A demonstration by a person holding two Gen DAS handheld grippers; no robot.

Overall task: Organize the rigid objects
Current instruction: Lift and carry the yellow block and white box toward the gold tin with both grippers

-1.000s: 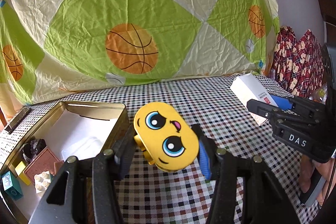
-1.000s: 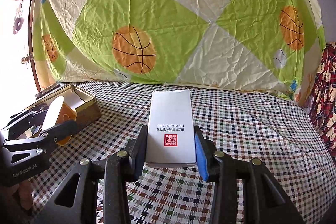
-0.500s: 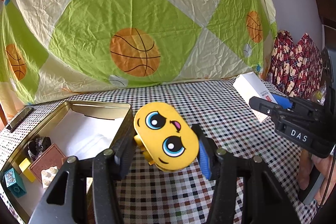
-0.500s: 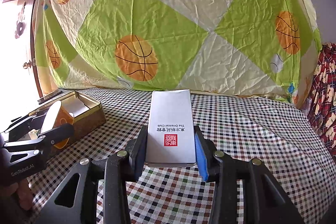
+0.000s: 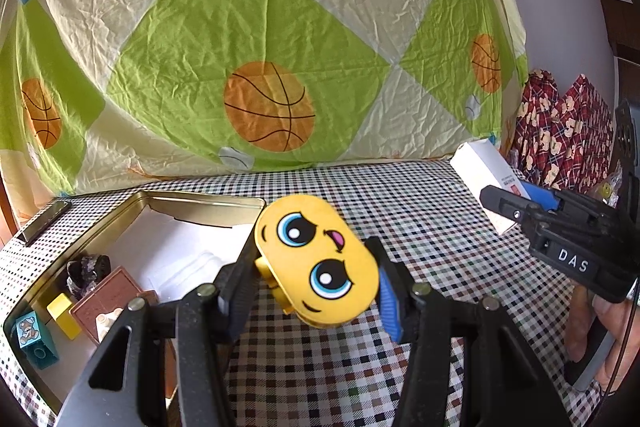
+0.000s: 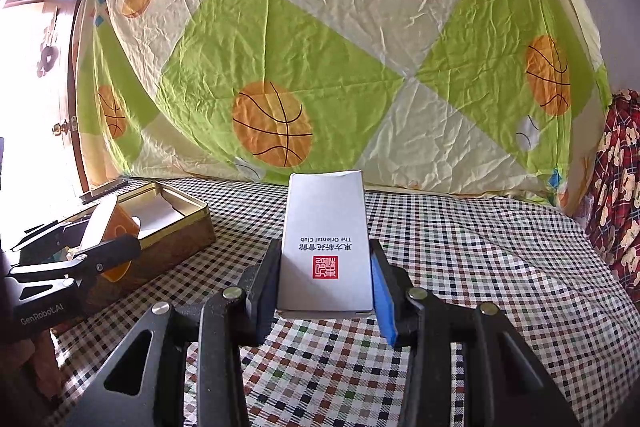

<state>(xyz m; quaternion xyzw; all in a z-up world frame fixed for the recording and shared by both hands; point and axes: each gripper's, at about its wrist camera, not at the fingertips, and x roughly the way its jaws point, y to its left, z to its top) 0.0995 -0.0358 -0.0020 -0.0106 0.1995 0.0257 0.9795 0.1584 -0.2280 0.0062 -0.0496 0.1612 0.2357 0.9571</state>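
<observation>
In the left wrist view, the left gripper (image 5: 316, 275) is clamping a yellow oval toy with a cartoon face (image 5: 317, 261) between its two jaws, holding it tilted above the checked tablecloth (image 5: 420, 227), just to the right of an open gold tin (image 5: 200, 198). Lying inside the tin toward its near left end are a teal block with a bear picture (image 5: 34, 341), a yellow block (image 5: 64, 315), a brown flat tile (image 5: 110, 297) and a dark crumpled object (image 5: 86, 269), while the far part of the tin's white lining is showing bare. A dark slim object (image 5: 44, 221) is lying on the cloth to the far left of the tin. At the right, the right gripper (image 5: 516, 203) is gripping a white box (image 5: 486, 173), with a hand (image 5: 604, 331) showing at the lower right edge. A basketball-patterned sheet (image 5: 260, 39) is hanging behind the table, and red patterned fabric (image 5: 560, 131) is sitting at the far right. In the right wrist view, the right gripper (image 6: 326, 277) is closing its jaws on the sides of the white box (image 6: 326, 247), which is pointing away and carrying a red seal and printed text seen upside down. To the left, the left gripper (image 6: 100, 251) is holding the yellow toy (image 6: 116, 227) edge-on beside the gold tin (image 6: 176, 227). The checked tablecloth (image 6: 480, 259) is stretching away to the right.
</observation>
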